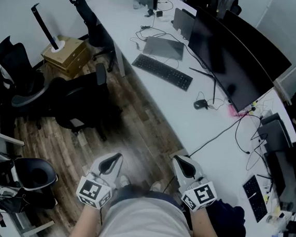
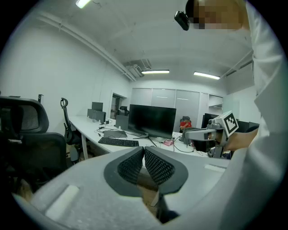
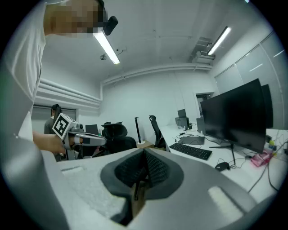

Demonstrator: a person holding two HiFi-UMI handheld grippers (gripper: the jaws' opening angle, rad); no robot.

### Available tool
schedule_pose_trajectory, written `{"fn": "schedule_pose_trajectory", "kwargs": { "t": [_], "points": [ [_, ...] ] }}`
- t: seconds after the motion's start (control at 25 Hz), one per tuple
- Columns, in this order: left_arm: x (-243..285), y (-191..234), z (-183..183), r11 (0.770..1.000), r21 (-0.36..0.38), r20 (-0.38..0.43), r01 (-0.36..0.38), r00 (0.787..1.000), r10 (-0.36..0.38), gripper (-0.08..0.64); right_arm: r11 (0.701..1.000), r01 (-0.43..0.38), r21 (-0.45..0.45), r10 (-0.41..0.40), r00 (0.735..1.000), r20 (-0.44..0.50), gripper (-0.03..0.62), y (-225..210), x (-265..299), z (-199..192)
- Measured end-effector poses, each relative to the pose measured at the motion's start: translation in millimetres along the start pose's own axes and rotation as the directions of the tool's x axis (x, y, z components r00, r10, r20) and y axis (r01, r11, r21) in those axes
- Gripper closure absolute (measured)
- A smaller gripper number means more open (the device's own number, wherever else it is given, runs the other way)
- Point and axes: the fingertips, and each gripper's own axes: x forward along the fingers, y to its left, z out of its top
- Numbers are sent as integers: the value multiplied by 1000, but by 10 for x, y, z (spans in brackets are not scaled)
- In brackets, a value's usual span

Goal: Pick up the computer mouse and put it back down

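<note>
At the left stand the chairs, four as far as I can count, because they overlap. Then come the two grippers, held close to the person's body above the floor: the left gripper and the right gripper, both with jaws pressed together and nothing between them. Further right, on the desk, lie one keyboard and the one mouse, which sits beside the foot of the monitor. A second keyboard is at the far right. I judge that the picking has not begun. The next move asks for a reach to the desk, probably by the right gripper, which is nearer, and its jaws must open before they go around the mouse.
</note>
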Motion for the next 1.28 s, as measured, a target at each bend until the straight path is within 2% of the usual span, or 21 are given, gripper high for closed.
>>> {"fn": "schedule_pose_trajectory", "kwargs": {
  "t": [0.32,0.56,0.88,1.08,1.28],
  "points": [
    [-191,398,3,999,-1,16,52,999,-52,543,998,54,-11,-54,998,-8,588,372,256,32],
    [-349,881,-23,997,-10,27,71,997,-71,543,992,122,22,-122,992,-15,588,554,635,63],
    [-399,1392,-202,994,-27,6,109,994,-109,543,992,129,2,-129,990,-54,588,816,1220,7],
    [-132,1633,-258,993,-42,-9,111,994,-112,543,993,120,12,-119,990,-77,588,650,1563,-97],
    [396,1785,-211,994,-33,-38,102,994,-103,543,993,107,41,-104,992,-65,588,142,1914,-100]
  ]
}}
